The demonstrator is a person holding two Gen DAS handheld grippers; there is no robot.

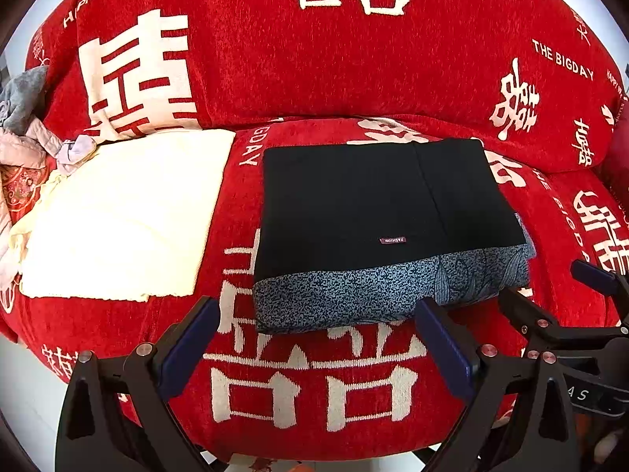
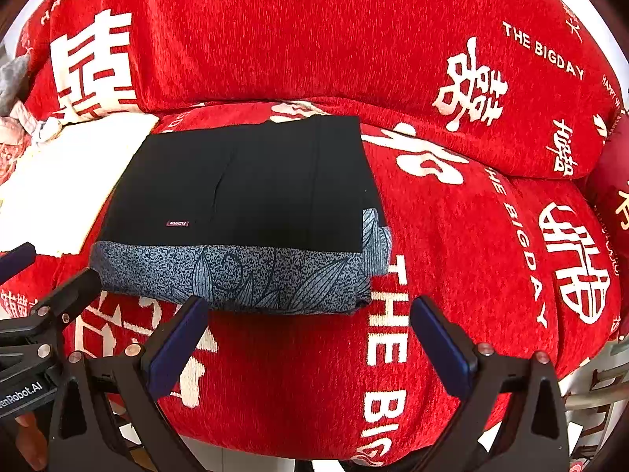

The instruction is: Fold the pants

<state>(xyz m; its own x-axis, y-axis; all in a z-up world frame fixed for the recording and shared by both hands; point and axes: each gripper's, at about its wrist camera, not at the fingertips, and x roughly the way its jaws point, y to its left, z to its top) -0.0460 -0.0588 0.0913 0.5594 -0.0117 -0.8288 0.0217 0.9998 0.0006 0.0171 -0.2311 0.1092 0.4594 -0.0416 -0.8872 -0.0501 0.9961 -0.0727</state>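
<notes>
1. While both claws hang above the front of the seat, one pair of pants (image 1: 354,204) lies folded into a flat rectangle on the red sofa cover (image 1: 314,59), toward the middle of the seat cushion.
2. One small label (image 1: 392,240) sits on the black top layer of the pants; along the near edge a band of blue-grey speckled fabric with a leaf pattern shows from the layer beneath.
3. Two grippers are in view. The left gripper (image 1: 318,338) has its two blue-padded fingers spread wide, holding nothing; the near edge of the pants lies just beyond and between them, apart from both pads.
4. The right gripper (image 2: 310,334) is likewise spread wide and empty. The pants lie ahead and to its left: the near right corner of the bundle is just past its left finger (image 2: 179,344), while the right finger is over bare red cover.
5. Each gripper appears at the edge of the other's camera, so they are side by side, near each other.
6. One cream cloth (image 1: 125,212) lies flat on the seat to the left of the pants, apart from them in the left wrist view.
7. One heap of grey and pinkish clothes (image 1: 27,129) is bunched at the far left end of the sofa.
</notes>
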